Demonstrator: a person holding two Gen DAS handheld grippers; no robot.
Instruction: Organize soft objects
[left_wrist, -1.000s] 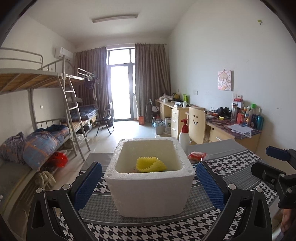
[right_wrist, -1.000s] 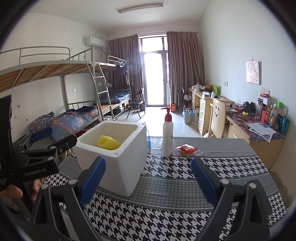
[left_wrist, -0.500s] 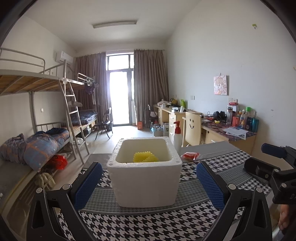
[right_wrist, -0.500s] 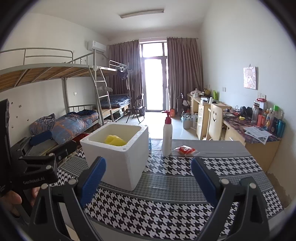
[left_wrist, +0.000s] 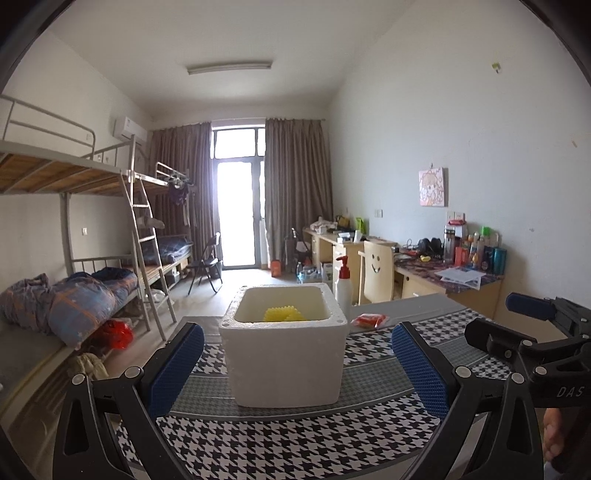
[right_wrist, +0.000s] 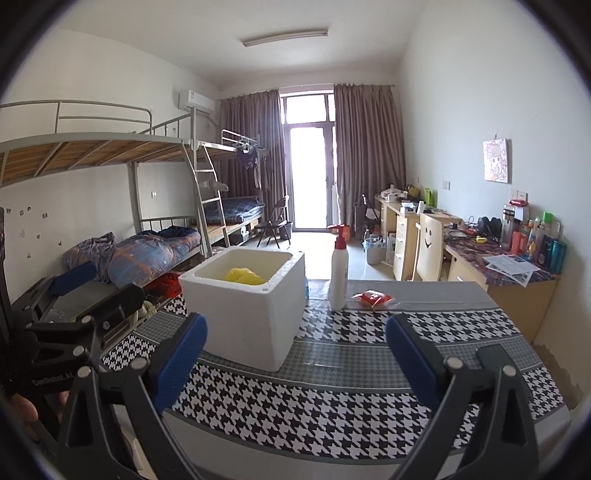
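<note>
A white foam box (left_wrist: 286, 363) stands on the houndstooth tablecloth (left_wrist: 295, 443); it also shows in the right wrist view (right_wrist: 243, 314). A yellow ridged soft object (left_wrist: 283, 314) lies inside it, seen too in the right wrist view (right_wrist: 242, 276). My left gripper (left_wrist: 295, 373) is open and empty, held back from the box's near side. My right gripper (right_wrist: 295, 362) is open and empty, to the right of the box and nearer the table's front. Each gripper shows at the edge of the other's view.
A white pump bottle with a red top (right_wrist: 338, 271) stands behind the box. A red packet (right_wrist: 373, 298) lies to its right. A dark phone (right_wrist: 496, 360) lies by my right finger. Bunk beds stand left, desks right.
Both grippers have pulled back and risen away from the box, which now looks smaller and farther. Both stay open and empty.
</note>
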